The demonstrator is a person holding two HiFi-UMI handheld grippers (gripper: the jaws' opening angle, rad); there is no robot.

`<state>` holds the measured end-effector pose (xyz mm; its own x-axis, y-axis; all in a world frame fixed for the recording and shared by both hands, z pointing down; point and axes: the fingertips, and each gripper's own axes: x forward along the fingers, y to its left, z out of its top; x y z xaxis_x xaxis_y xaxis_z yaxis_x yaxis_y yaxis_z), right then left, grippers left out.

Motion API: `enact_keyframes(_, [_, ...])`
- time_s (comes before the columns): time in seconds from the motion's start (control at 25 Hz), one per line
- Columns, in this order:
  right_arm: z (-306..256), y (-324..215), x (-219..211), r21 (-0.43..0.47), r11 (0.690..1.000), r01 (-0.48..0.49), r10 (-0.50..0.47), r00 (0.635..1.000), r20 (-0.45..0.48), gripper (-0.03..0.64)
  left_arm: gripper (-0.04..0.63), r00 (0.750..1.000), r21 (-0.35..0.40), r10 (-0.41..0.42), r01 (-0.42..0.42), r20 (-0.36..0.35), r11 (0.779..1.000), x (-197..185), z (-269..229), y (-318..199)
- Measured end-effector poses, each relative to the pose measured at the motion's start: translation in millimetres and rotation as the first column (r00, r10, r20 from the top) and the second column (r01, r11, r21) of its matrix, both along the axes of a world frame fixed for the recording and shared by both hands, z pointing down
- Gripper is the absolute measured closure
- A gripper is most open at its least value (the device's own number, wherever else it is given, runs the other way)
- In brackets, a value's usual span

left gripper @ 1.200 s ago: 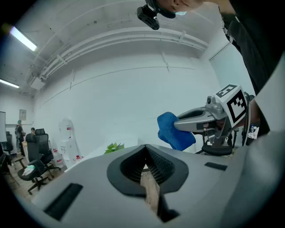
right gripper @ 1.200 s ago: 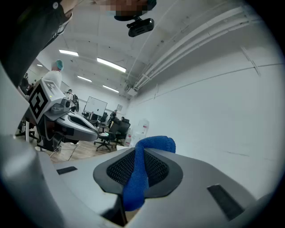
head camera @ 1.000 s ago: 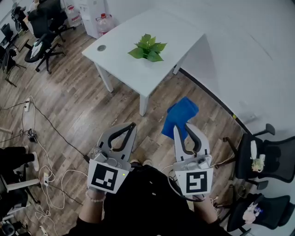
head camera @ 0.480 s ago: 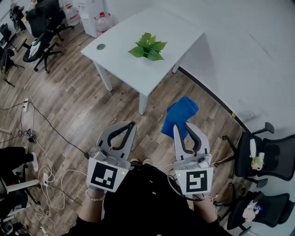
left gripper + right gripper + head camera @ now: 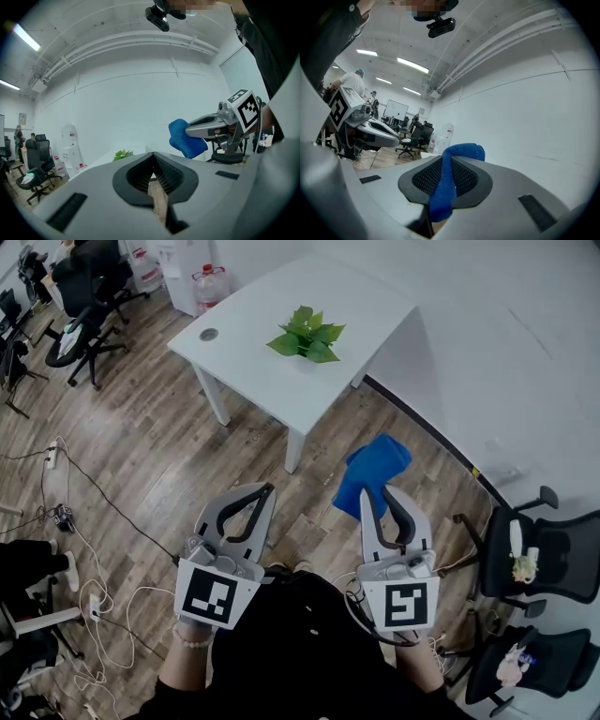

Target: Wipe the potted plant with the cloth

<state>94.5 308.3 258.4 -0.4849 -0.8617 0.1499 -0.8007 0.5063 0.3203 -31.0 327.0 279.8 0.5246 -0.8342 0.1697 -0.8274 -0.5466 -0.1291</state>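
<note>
A small green potted plant (image 5: 307, 335) stands on a white table (image 5: 253, 362) some way ahead of me, and its leaves (image 5: 123, 153) peek over the left gripper's jaws. My right gripper (image 5: 374, 491) is shut on a blue cloth (image 5: 373, 471), which bunches out past its tips; the cloth (image 5: 451, 176) runs pinched between the jaws. My left gripper (image 5: 266, 491) is shut with nothing in it. Both grippers hover level over the wooden floor, short of the table. The right gripper (image 5: 220, 124) with the cloth (image 5: 186, 138) shows off to the right in the left gripper view.
Black office chairs (image 5: 84, 306) stand at the far left and two more (image 5: 548, 563) at the right. Cables and a power strip (image 5: 56, 454) lie on the floor to the left. A water dispenser with bottles (image 5: 192, 277) stands behind the table. A white wall curves along the right.
The right gripper with the cloth has shifted slightly to the right. The left gripper has stayed put.
</note>
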Motion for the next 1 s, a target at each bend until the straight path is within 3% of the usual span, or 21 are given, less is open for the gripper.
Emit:
enact_keyframes(0.52, [13,6,2,-0.029,0.996,-0.084,0.083,0.996,-0.043,0.534,0.581,1.000,0.015,0.004,-0.004,-0.016,1.000,-20,3,0])
enact_keyframes(1.0, [13,-44,21,0.021,0.995,-0.095,0.096,0.994,-0.049,0.534,0.581,0.998,0.032,-0.053,0.053,-0.027,0.998,-25,2,-32])
